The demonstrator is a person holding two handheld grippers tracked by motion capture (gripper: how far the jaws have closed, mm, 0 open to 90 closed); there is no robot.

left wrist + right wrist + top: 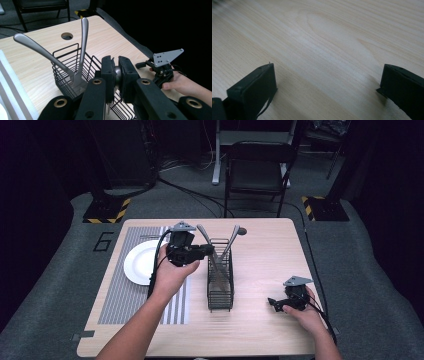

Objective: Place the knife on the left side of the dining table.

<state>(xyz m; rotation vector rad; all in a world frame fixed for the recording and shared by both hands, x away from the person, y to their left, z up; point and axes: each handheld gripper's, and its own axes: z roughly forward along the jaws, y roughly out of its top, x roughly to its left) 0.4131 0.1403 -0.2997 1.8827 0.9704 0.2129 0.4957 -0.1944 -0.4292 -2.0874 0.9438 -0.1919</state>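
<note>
1. Dark floor and a folding chair (257, 167) fill the top of the high view; below them a pale wooden table (270, 250) carries a striped placemat (125, 292) and a white plate (137, 262) at centre left.
2. At the centre of that view stands a black wire caddy (220, 280), with two metal handles leaning out of it, one to the upper left and one to the upper right.
3. Over the caddy's left rim, the left gripper (207, 251) has its jaws pressed together on a metal utensil handle (117, 76) (the left gripper view shows rounded steel squeezed between the pads, low in the middle of the frame). Which kind of utensil it is, I cannot tell.
4. My reading of the step in hand: the piece is being drawn up out of the caddy. To do it well, pull along the line of the handle, not sideways, so the working end does not snag the wires or tip the basket.
5. Keep clear of the two neighbouring handles (42, 50), which cross near the pinched one.
6. Near the lower right of the high view, the right gripper (272, 302) rests low over the bare table with its jaws spread wide and nothing between them; it could steady the caddy's rim if the basket lifts.
</note>
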